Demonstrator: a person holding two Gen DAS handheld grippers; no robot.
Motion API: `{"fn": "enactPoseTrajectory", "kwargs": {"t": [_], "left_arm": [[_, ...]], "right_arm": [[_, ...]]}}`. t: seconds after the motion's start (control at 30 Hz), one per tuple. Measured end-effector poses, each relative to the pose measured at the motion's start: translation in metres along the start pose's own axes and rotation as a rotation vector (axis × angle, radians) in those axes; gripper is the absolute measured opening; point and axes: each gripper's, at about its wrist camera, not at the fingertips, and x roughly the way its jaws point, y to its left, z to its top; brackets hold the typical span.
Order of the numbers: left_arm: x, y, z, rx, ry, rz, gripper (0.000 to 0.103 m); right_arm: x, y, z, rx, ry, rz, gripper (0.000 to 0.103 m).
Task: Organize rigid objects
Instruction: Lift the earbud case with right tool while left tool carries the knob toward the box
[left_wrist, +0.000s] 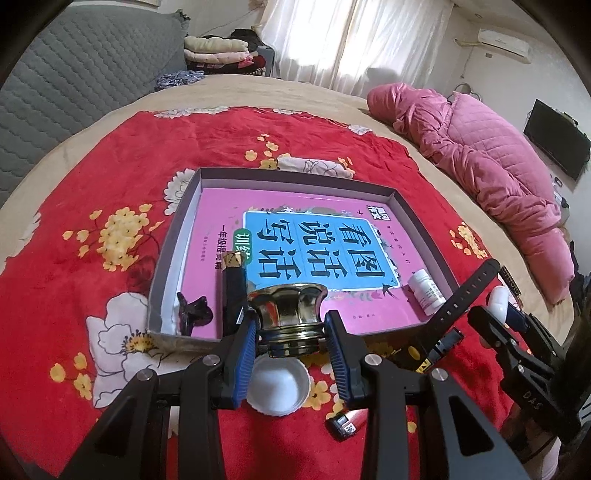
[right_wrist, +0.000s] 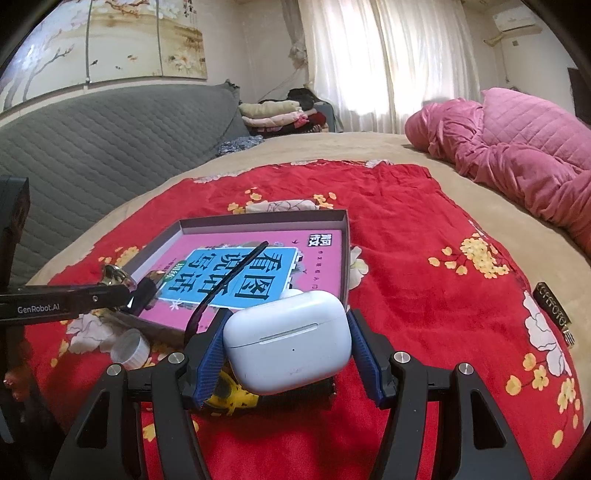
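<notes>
Left gripper (left_wrist: 291, 328): clenched on a brass-coloured flared piece (left_wrist: 287, 310), blue pads pressed to its narrow waist, flare pointing away from the tongs; it looks lifted off the cloth.

Tray (left_wrist: 424, 225): a shallow cardboard box on the red flowered cloth (left_wrist: 92, 184), dead ahead of the left tongs at twelve o'clock. Its near wall sits just beyond the brass piece.

Tray contents: a pink book (left_wrist: 314, 236) lines the floor; a dark stick-like box (left_wrist: 232, 295) at eleven o'clock, a black hair clip (left_wrist: 194, 310) at ten, a small white bottle (left_wrist: 426, 291) lying at one o'clock.

Right gripper (right_wrist: 288, 350): grasping a white earbud case (right_wrist: 288, 339), long axis across the jaws. The left pad touches; the right shows a sliver of gap, so how firm the hold is I cannot tell.

Right bearing: the tray's near right corner lies at twelve, most of the tray towards eleven.

Nearer hand: the left, I'd judge; a short push forward over the wall should do.

Loose on the cloth: a white cap (left_wrist: 277, 384) under the left tongs, a lighter (left_wrist: 345, 424) at five o'clock, a black watch strap (left_wrist: 465, 295) at two.
</notes>
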Motion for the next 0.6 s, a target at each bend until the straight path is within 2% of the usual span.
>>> {"fn": "enactPoseTrajectory", "kwargs": {"t": [0.6], "left_arm": [[0.02, -0.006, 0.004, 0.003, 0.015, -0.003, 0.037]], "right_arm": [[0.028, 0.0, 0.002, -0.032, 0.009, -0.004, 0.064]]}}
